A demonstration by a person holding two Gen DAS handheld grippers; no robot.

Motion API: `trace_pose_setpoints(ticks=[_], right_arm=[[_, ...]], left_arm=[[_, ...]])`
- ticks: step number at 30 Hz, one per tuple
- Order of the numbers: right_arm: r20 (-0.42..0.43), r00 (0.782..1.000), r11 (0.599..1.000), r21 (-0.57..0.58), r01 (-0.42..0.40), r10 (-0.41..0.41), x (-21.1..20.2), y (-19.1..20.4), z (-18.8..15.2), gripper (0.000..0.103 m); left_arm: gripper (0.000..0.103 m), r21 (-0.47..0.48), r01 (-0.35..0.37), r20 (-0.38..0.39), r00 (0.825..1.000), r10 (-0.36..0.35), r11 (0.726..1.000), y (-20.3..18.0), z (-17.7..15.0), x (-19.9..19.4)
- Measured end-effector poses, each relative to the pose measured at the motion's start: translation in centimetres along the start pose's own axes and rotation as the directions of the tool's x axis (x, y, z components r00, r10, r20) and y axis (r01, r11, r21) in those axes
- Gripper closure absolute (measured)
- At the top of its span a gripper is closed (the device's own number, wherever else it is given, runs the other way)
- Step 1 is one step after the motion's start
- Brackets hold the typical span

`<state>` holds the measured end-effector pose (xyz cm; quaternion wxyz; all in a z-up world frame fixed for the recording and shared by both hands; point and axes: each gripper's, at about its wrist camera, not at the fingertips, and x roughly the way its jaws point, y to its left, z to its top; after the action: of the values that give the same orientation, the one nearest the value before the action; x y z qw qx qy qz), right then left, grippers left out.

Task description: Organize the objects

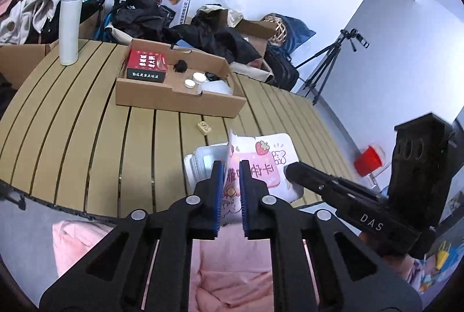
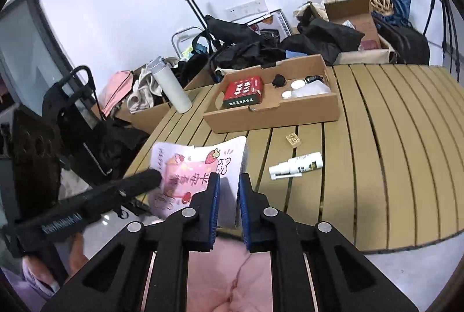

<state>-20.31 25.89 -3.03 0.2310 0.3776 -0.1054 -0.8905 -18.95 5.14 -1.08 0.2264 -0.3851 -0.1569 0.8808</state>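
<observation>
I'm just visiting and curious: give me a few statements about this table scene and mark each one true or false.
1. Both grippers, the left gripper and the right gripper, grip the pink strawberry bag. True.
2. The red box lies on the bare table. False: it sits inside the cardboard tray.
3. The white bottle stands upright on the slatted table. True.
4. The spray bottle stands upright. False: it lies on its side.

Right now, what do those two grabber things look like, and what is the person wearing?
Each gripper is black, with two long fingers lined with ribbed blue pads and round silver rivets at the joints. The right gripper has white letters, DAS, on its side. The left gripper looks the same. The person wears pink clothes.
</observation>
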Motion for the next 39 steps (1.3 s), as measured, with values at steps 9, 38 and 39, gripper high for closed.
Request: trace_pose_setpoints(ticks=[9, 38, 39], right_arm=[[0.027, 1.0, 1.0, -0.004, -0.004, 0.004, -0.1, -0.1, 2.6, 0.097], [-0.268, 0.939, 0.963, 0.099, 0.251, -0.217, 10.6, -18.5, -0.1, 0.016], [-0.261, 0.938, 0.96, 0.098, 0.263, -0.23, 10.5, -18.6, -0.6, 0.027]], left_arm=[[0.103, -0.019, 0.046, -0.008, 0.999, -0.047, 0.999, 1.3, 4.5, 2.3], [0.044, 0.08, 0.125, -0.371, 0.924, -0.087, 0.989, -1.5, -1.4, 24.9], [0.044, 0.077, 0.115, -0.377, 0.923, -0.078, 0.99, -1.3, -1.6, 25.7]])
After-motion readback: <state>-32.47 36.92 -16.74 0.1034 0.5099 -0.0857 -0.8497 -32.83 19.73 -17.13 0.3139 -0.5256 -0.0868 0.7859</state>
